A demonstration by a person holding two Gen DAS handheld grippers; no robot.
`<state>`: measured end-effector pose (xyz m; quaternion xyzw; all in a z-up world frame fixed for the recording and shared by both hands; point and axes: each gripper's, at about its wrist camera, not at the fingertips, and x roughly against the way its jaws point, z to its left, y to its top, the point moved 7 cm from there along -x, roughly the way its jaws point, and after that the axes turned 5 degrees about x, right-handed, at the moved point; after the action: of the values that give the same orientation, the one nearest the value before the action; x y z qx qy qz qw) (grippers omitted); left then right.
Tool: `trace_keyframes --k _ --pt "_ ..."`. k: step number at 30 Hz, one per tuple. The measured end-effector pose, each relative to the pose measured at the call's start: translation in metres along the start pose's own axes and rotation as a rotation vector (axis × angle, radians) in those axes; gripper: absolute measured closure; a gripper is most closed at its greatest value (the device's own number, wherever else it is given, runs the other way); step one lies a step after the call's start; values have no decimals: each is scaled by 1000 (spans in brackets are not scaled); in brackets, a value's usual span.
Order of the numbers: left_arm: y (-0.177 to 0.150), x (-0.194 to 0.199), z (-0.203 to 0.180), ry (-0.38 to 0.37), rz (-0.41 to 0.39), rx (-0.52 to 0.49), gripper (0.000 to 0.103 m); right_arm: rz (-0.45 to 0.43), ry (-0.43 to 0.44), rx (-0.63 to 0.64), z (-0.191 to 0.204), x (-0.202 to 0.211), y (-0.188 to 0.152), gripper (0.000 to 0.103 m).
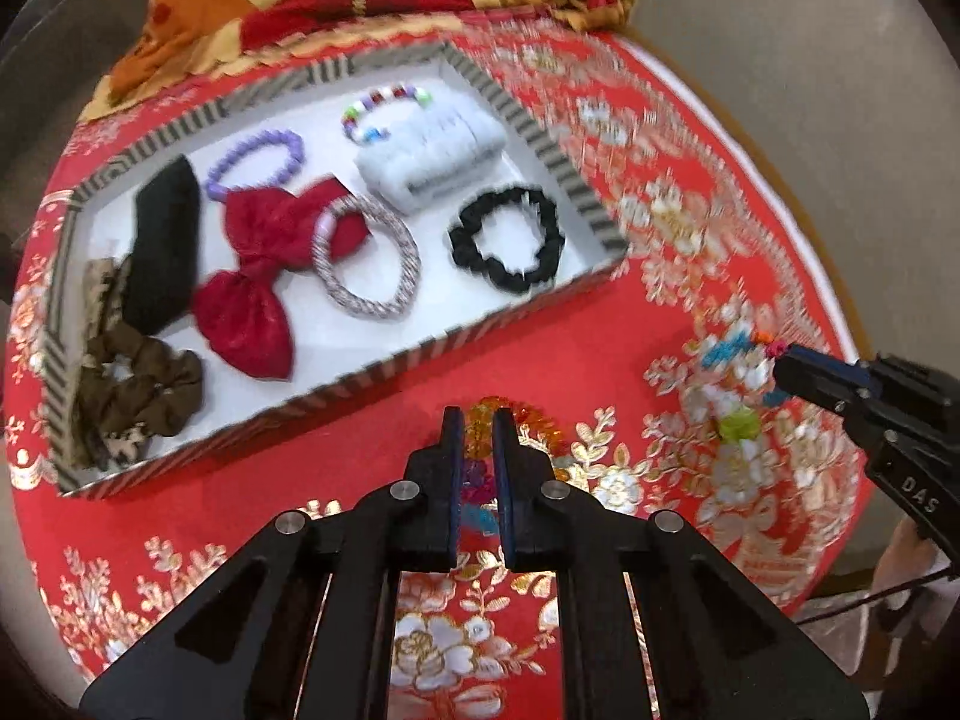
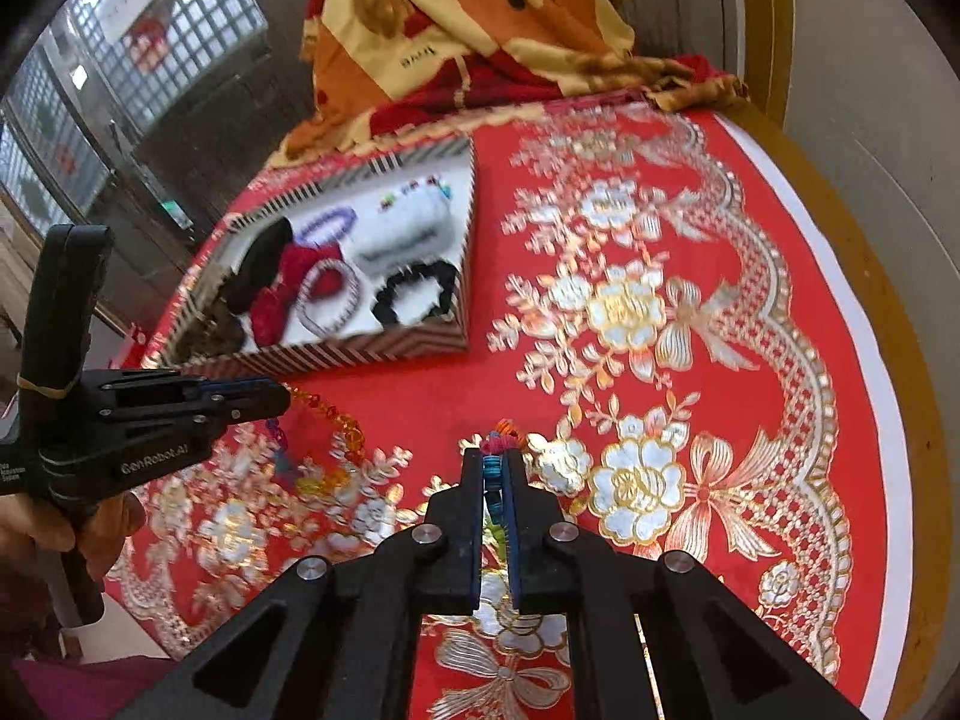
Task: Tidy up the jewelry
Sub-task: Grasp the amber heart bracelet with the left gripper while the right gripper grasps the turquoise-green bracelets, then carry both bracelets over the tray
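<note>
While most pieces lie in the tray (image 1: 591,195), we pinch a bracelet (image 1: 480,420) in the left gripper (image 1: 478,420) and another (image 2: 495,468) in the right gripper (image 2: 495,463).

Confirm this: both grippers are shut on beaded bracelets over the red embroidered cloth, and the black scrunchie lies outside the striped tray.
One slip: the black scrunchie lies inside the striped tray, as the left wrist view shows. The left gripper and right gripper do each pinch a beaded bracelet.

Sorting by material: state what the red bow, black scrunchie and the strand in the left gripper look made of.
Red bow: matte woven fabric, softly creased. Black scrunchie: gathered cloth, ruffled, dull. Bead strand in the left gripper: translucent orange beads, probably plastic or glass; glints, blurred.
</note>
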<state>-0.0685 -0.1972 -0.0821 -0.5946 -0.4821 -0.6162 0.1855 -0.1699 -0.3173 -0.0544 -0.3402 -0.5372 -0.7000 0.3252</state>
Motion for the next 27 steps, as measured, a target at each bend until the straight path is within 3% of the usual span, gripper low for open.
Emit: trace_keyframes --k 11,17,27 --pt "23 76 30 -28 -114 96 95 -101 37 92 32 35 42 98" --pt "40 108 65 12 -181 155 95 -136 68 139 53 38 70 97" --pt "45 109 106 75 -180 213 95 -136 95 215 82 16 114 98"
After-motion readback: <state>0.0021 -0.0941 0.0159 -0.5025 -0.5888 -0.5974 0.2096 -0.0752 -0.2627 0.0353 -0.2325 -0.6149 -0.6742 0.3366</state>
